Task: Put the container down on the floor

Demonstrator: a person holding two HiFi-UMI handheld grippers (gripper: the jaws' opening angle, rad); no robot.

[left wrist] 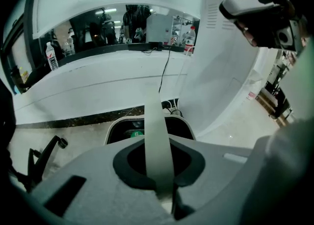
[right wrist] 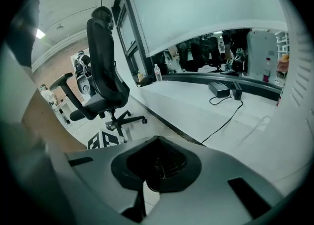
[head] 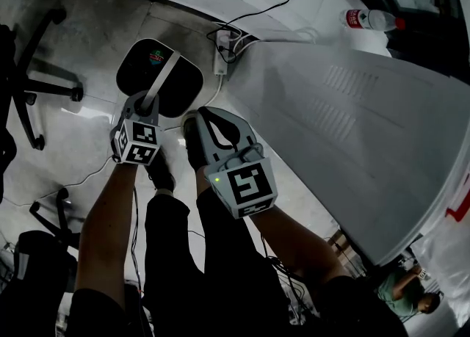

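Pale glossy floor [head: 95, 34] beneath a curved white counter [head: 352, 130], as I see it from my remote station, near to far. 1: right gripper [head: 209, 124], jaws closed together on nothing, idle beside the left gripper [head: 149, 102]; 2: left gripper, jaws clamped on the pale strap handle [left wrist: 158, 136], which runs straight out between them; 3: container [head: 136, 78], dark inside with a pale rim, hanging from that handle by the counter's foot, near a power strip [head: 221, 59]; 4: water bottle [head: 371, 20] on the counter, well apart.

Progress, by my judgement: the container is low and over open floor; the handle is gripped and looks taut, so touchdown and release remain.

Hidden: the container's base lies under its own body in the head view and behind the gripper's shell in the left gripper view, so I cannot tell whether it touches the floor; the green label inside is too small to read; an office chair [head: 37, 86] is cut off at the left edge.
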